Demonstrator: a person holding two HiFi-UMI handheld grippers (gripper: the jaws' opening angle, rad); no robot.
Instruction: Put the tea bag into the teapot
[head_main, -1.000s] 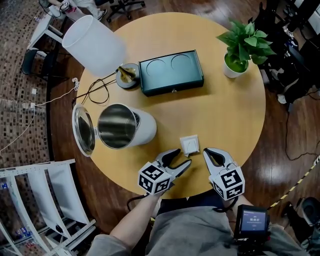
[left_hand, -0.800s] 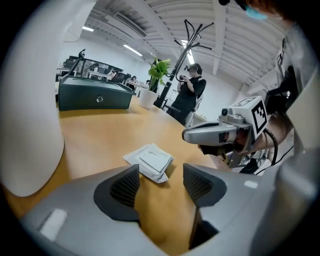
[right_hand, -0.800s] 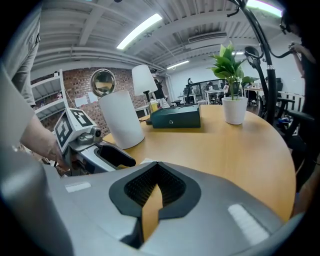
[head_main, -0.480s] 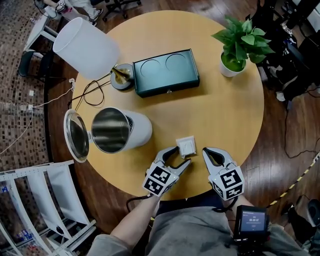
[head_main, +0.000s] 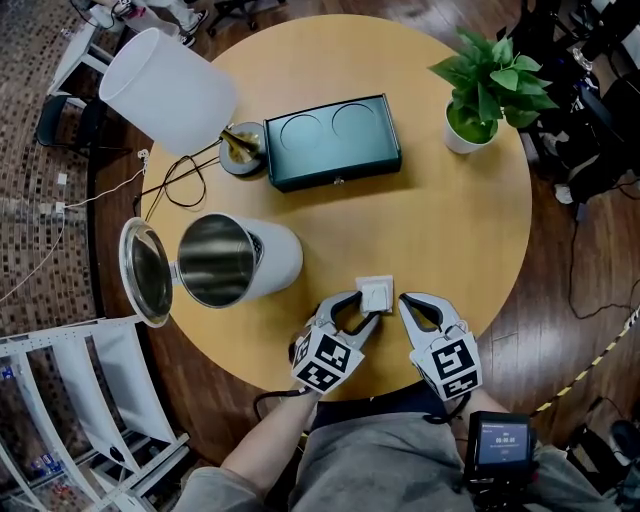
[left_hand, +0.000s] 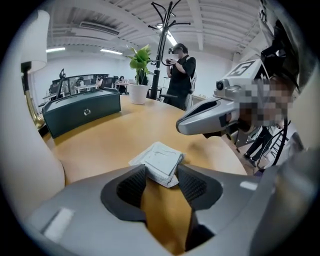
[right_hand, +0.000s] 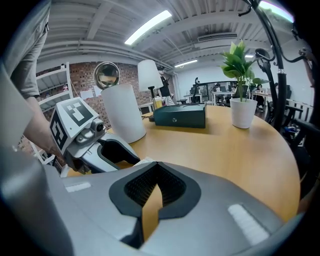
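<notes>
Head view looks steeply down on the desk; both gripper views sit low, sharing the green box.

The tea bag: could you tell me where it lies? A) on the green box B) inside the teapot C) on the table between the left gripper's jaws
C: the tea bag lies on the table between the jaws of the left gripper, which have just been closing.

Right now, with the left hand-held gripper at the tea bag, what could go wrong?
On the left hand-held gripper the jaws have just been closing with only a corner of the tea bag between them, so it may slip out. It lies flat on the table, so the tips may push it away. The shut right hand-held gripper nearby could be bumped.
</notes>
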